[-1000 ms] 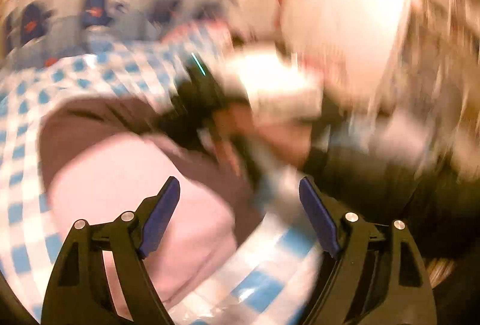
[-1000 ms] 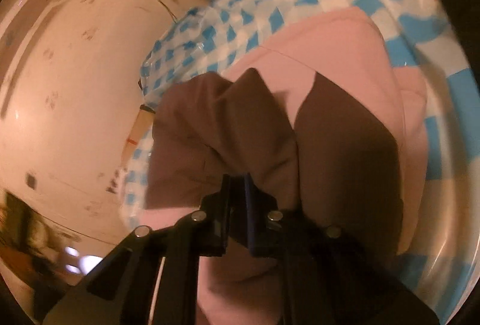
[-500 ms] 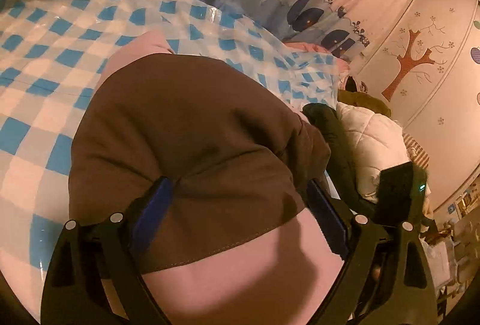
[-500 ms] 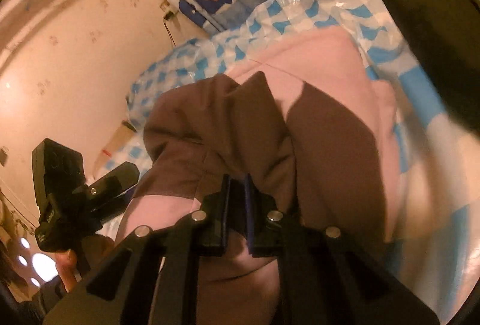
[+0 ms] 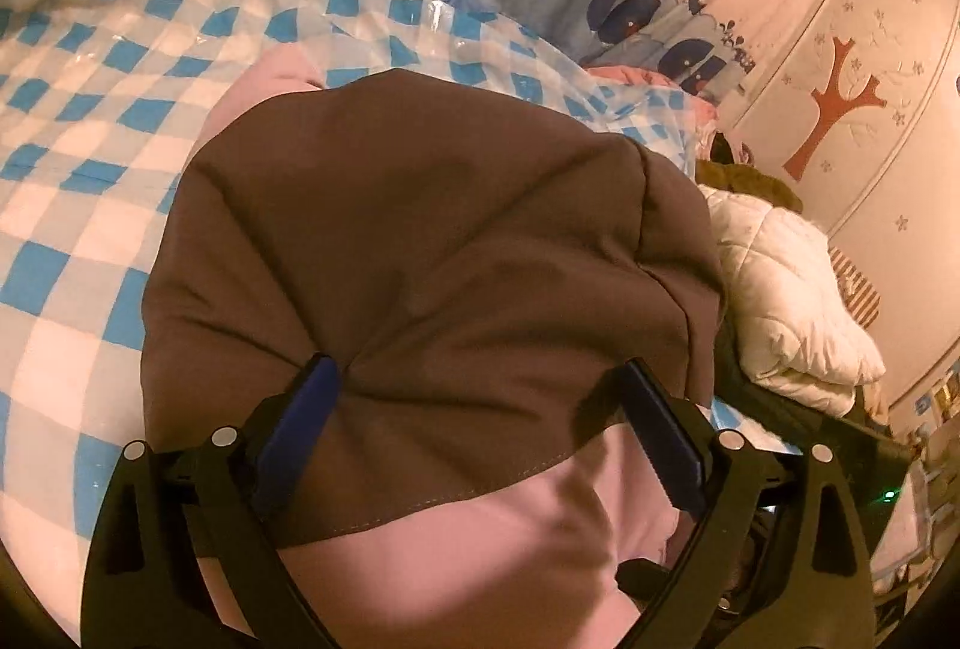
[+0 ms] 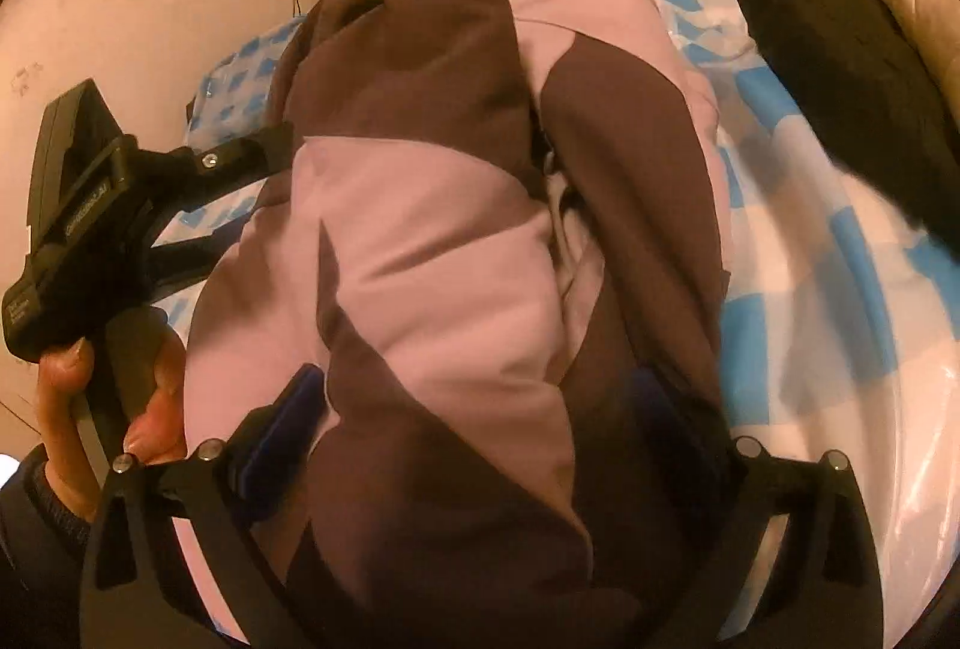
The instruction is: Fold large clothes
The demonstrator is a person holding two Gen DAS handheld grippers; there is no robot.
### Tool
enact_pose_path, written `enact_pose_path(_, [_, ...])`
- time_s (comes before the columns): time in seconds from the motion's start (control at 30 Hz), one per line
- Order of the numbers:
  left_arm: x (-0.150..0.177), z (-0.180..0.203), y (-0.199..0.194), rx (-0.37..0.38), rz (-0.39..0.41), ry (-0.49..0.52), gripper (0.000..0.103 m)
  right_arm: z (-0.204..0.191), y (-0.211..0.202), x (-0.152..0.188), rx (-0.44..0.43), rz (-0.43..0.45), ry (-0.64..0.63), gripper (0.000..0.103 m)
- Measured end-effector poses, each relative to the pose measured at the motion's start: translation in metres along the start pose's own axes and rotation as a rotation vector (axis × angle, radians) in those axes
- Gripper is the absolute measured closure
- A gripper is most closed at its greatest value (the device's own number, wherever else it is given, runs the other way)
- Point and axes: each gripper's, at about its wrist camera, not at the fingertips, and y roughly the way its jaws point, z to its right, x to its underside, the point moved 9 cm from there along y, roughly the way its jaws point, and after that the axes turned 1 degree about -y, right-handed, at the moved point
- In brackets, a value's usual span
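Right wrist: left tool label unreadable | both tools spread wide, jacket between fingers, ungripped

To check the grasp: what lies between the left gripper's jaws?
Brown fabric of the brown-and-pink padded garment fills the open left gripper, in the left wrist view.

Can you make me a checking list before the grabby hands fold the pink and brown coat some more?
1. Left gripper open around the coat: ok.
2. Right gripper open, coat bulging between its fingers: ok.
3. Either one pinching cloth: not ok.
4. Coat lies on the checked sheet: ok.
5. Coat flat and smooth: not ok, bunched.
6. Black garment apart from the coat: ok.
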Motion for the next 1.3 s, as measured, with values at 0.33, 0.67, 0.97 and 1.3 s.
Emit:
enact_pose_path(0.33, [0.002, 0.003, -0.012, -0.002, 0.037, 0.029, 0.013, -0.036, -0.079, -0.122, -0.222, 0.163, 0.067, 0.008])
enact_pose_path(0.67, [-0.006, 0.007, 0.024, -0.115, -0.024, 0.101, 0.008, 0.051, 0.094, -0.139, -0.355, 0.068, 0.381, 0.091])
enact_pose_path(0.97, [0.003, 0.009, 0.011, -0.118, -0.056, 0.116, 0.008, 0.072, 0.038, -0.129, -0.293, 0.116, 0.401, 0.078])
enact_pose_path(1.3, [0.027, 0.026, -0.007, -0.208, -0.013, 0.227, 0.007, 0.054, 0.005, -0.033, 0.100, 0.100, 0.140, 0.023])
